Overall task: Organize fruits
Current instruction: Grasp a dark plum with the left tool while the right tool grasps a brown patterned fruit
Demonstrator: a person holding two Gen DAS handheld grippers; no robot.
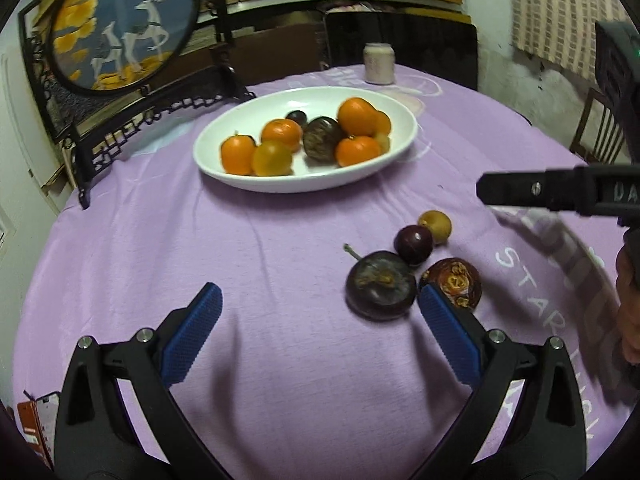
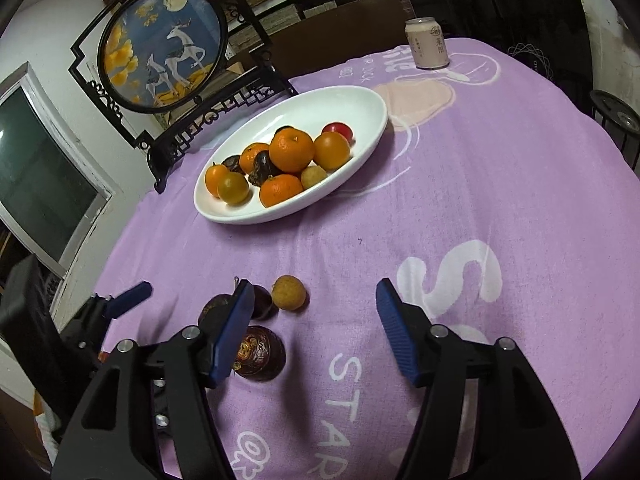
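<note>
Cloth (image 2: 520, 200): "STAR" is read at 6 o'clock, "LUCK" at 12.
Can (image 2: 426, 44): characters, unreadable.

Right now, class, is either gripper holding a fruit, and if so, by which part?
Nothing is held. The left gripper is open over bare cloth beside the loose fruits, and the right gripper is open too, with nothing between its fingers.
</note>
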